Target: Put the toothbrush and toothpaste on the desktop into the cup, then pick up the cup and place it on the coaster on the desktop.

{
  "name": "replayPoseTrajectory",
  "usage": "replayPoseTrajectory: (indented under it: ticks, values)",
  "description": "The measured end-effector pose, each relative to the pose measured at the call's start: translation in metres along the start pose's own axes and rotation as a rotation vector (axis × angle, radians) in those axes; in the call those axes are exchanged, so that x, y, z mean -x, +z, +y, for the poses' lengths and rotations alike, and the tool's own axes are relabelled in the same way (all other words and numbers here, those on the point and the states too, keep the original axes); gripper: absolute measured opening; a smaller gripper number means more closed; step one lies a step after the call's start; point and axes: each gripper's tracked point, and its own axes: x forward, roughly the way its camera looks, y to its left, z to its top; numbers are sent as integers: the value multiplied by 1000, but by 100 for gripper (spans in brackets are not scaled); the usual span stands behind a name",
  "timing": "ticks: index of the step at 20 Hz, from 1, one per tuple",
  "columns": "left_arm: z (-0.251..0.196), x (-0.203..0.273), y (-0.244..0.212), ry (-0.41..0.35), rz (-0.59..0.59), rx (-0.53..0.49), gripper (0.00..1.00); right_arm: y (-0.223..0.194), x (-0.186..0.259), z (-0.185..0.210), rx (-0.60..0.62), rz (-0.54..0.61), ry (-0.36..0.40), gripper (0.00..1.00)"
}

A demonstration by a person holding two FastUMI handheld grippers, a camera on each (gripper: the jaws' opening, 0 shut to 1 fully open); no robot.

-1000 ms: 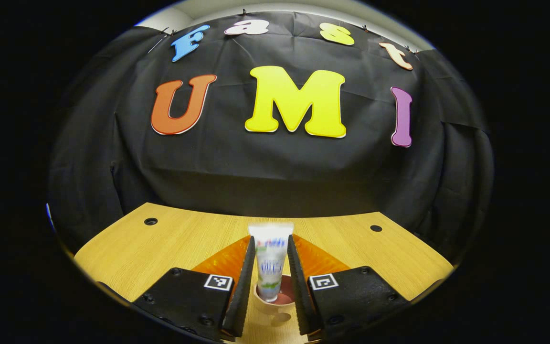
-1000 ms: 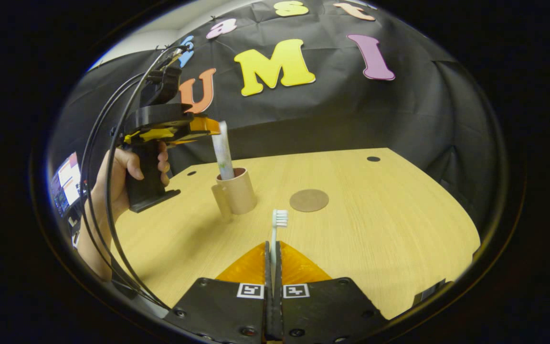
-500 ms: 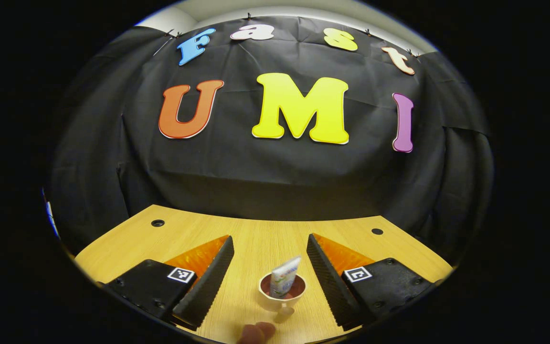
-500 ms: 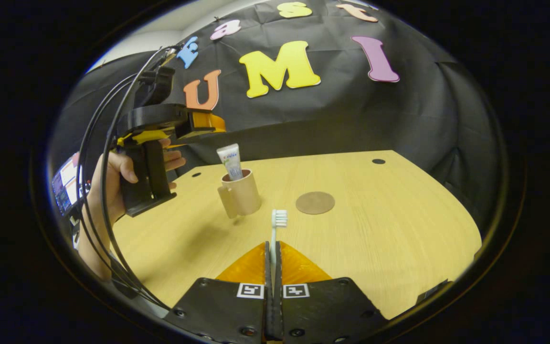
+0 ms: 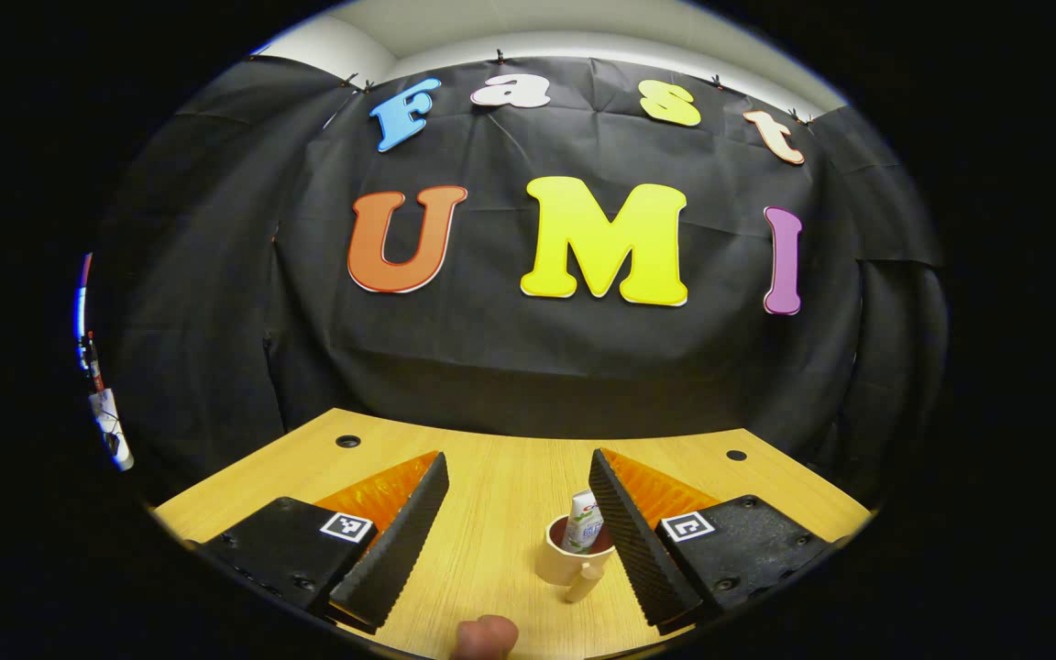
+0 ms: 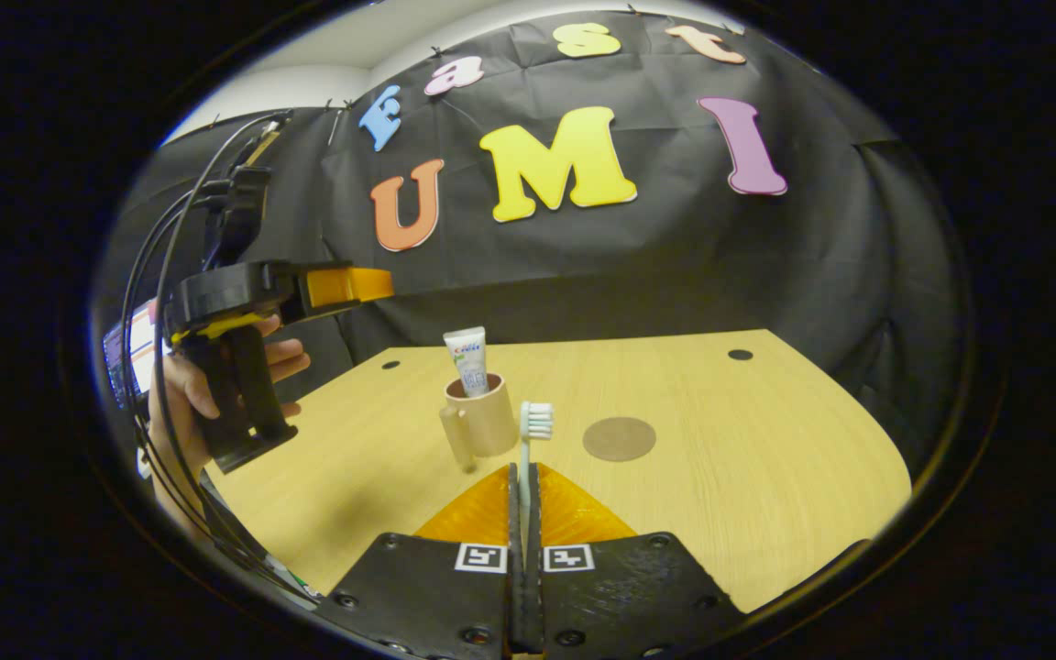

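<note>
**Left gripper view: toothpaste dropped in cup, left tongs backing off**

Left gripper view: my left gripper (image 5: 517,527), clamped on the white plastic toothpaste tube (image 5: 586,533) a second ago, now stands wide and has pulled back. The tube stands tilted in the beige cylindrical handled cup (image 5: 574,561).

Right gripper view: my right gripper (image 6: 524,513) pinches the white toothbrush (image 6: 530,454), bristles up, near the cup (image 6: 482,423). The round brown coaster (image 6: 619,438) lies bare beside it. Judgement: half loaded; brush goes in next.

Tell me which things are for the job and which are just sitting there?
For the job: toothpaste in the cup; toothbrush held by the right gripper; coaster; open left gripper.
Just there: desk; cables.
</note>
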Motion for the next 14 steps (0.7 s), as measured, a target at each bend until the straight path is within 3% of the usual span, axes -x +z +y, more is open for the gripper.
replayPoseTrajectory:
  ticks: [14]
  values:
    - [36, 50, -18, 28, -4, -22, 98, 132, -63, 59, 70, -260, 125, 0]
